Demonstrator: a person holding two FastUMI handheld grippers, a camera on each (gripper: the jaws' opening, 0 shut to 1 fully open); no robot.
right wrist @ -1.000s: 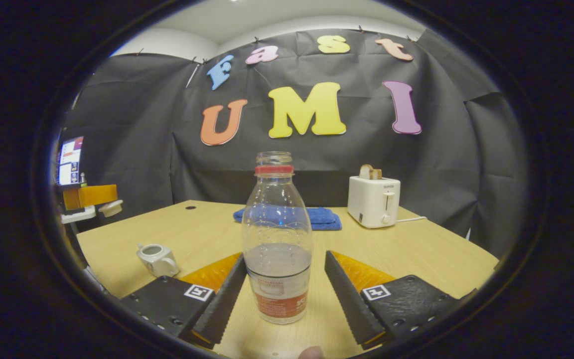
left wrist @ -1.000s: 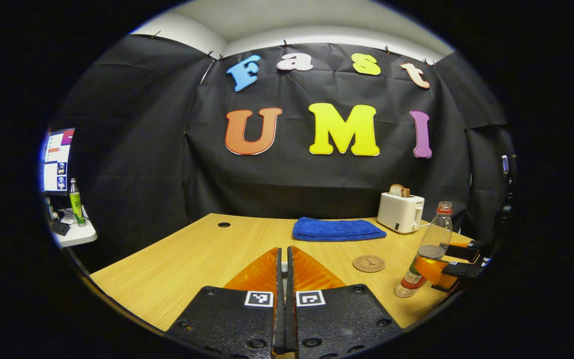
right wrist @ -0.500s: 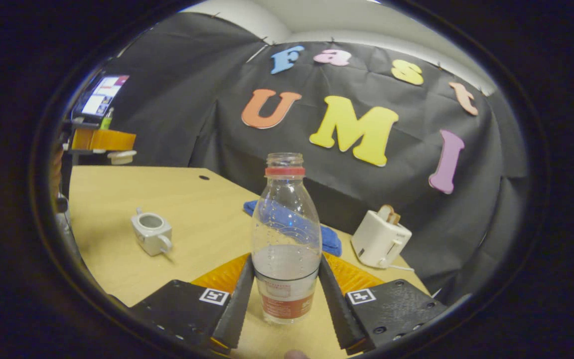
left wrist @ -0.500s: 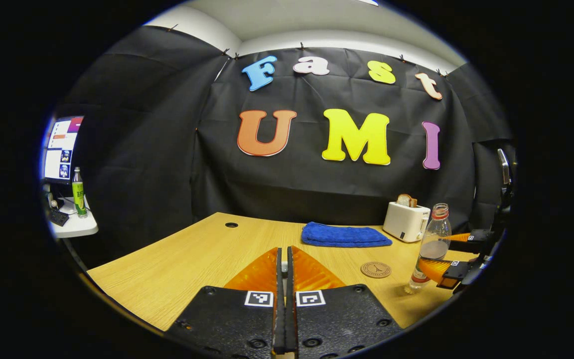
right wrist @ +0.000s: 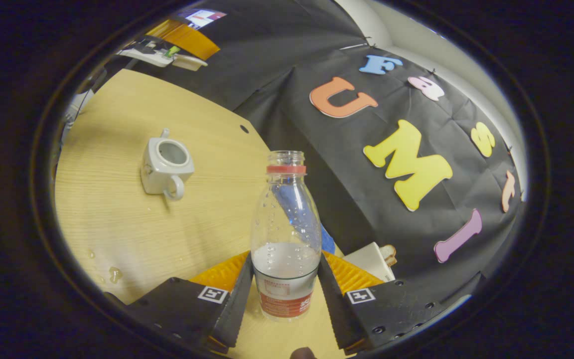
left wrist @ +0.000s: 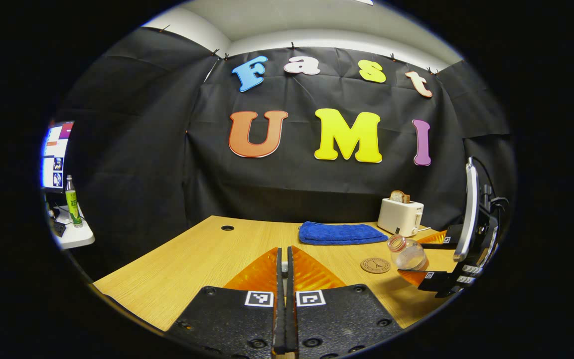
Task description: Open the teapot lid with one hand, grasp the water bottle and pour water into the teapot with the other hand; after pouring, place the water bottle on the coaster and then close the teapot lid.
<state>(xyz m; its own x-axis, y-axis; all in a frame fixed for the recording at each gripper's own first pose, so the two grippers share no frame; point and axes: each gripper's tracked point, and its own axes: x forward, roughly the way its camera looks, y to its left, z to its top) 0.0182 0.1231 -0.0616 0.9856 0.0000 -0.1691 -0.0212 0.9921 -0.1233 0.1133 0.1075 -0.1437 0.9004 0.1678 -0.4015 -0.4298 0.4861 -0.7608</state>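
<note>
My right gripper (right wrist: 285, 259) is shut on the clear water bottle (right wrist: 286, 219), which has a red neck ring, no cap and water in its lower part. In the left gripper view the bottle (left wrist: 406, 253) is off the table and tipped over, mouth toward the left, above the round coaster (left wrist: 375, 265). The white teapot (right wrist: 165, 164) stands open on the table, up and left of the bottle's mouth. My left gripper (left wrist: 283, 262) is shut. In the right gripper view the white lid (right wrist: 189, 62) hangs under the left gripper's fingers (right wrist: 182, 41).
A folded blue towel (left wrist: 342, 233) and a white toaster (left wrist: 400, 217) with bread sit at the back of the wooden table (right wrist: 117, 219). Water drops (right wrist: 112, 273) lie on the wood near the front. A side table with a green bottle (left wrist: 71, 202) stands far left.
My right gripper closed on the bottle, lifted it off the table and tilted it toward the teapot. The left gripper stayed shut and nearly still.
</note>
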